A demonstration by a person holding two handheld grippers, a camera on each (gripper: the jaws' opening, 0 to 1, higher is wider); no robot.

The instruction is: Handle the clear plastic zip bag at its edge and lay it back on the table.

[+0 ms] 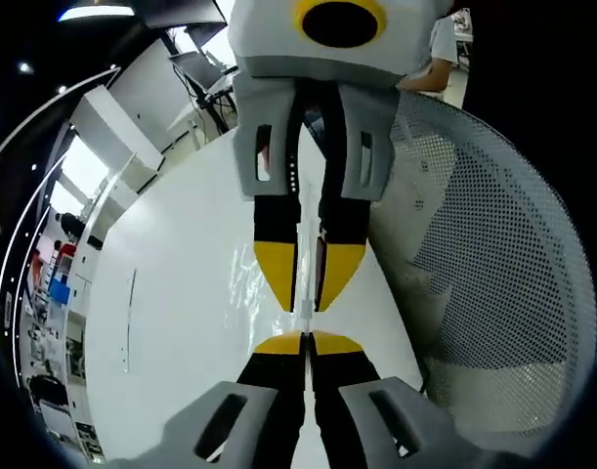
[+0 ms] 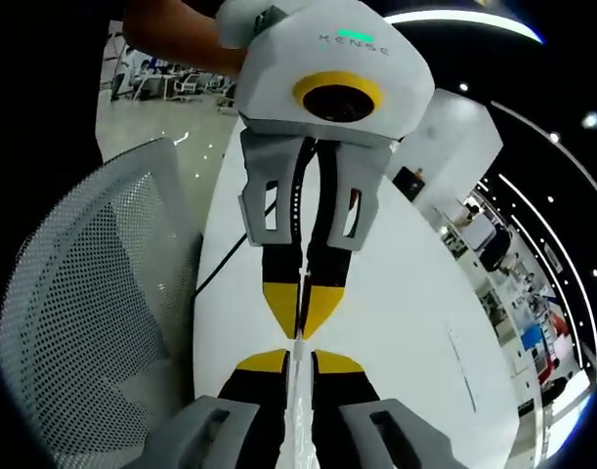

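Bag [image 1: 305, 311]: one, clear | grippers: two, left [image 1: 307, 337], right [image 2: 298, 354], fingers clamped on its edge | table [image 1: 181, 293]: one

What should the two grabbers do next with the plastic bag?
Probably lower it together onto the white table. Both the left gripper and right gripper look shut on the clear zip bag, pinching one edge tip to tip above the table.

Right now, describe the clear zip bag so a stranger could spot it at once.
Start at the white table beside the mesh chair. Two hand-held grippers meet tip to tip above it, pinching the clear plastic zip bag between them. It is the thin, see-through, glossy strip.
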